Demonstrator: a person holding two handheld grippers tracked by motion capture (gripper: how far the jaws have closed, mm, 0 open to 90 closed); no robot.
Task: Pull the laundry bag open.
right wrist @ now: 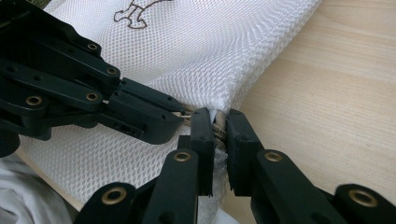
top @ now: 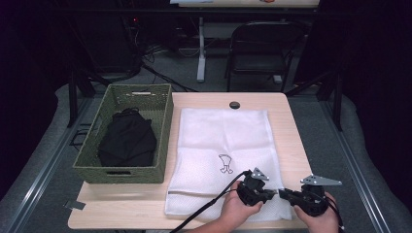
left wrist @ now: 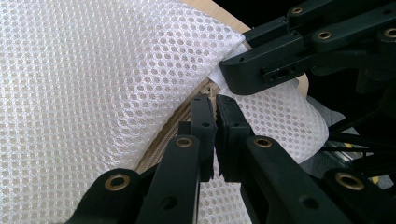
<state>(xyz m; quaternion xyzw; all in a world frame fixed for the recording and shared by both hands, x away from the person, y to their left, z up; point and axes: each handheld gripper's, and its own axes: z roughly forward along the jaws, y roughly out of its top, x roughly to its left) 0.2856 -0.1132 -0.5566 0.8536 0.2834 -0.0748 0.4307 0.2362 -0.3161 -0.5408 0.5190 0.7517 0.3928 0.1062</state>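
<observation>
Dark room, folding chair (top: 262,46) at 12 o'clock behind a light wood desk (top: 291,126). On it, 1 white mesh bag (top: 223,141) lies flat, filling the middle, its near edge toward 6 o'clock. Its zipper end sits at the near right corner, approx 5 o'clock, and that's where both tools meet.

Left hand-held gripper (left wrist: 215,105): jaws nearly together, pinching the mesh hem right by the beige zipper tape (left wrist: 161,140). Right hand-held gripper (right wrist: 218,122): jaws narrow too, clamped on the zipper end at the bag's corner, beige teeth visible between the pads. The 2 grips sit just beside each other, tips almost touching. Prob. reason: one pins the fabric so it can't bunch, the other holds the zipper end, so a pull would run the zip open instead of dragging the whole bag. Bag lies flat w/ zipper edge nearest the person, which keeps that edge within easy reach.

At 9 o'clock, just beside the bag's left edge, 1 green woven basket (top: 160,126) holding 1 black garment (top: 127,141), bundled; likely parked close so it can go into the bag once open.

Count: 2 grippers, 1 bag, 1 basket, 1 garment, 1 small black disc (top: 235,105) at 12 o'clock on the desk, 1 printed logo (top: 225,163) on the mesh.
</observation>
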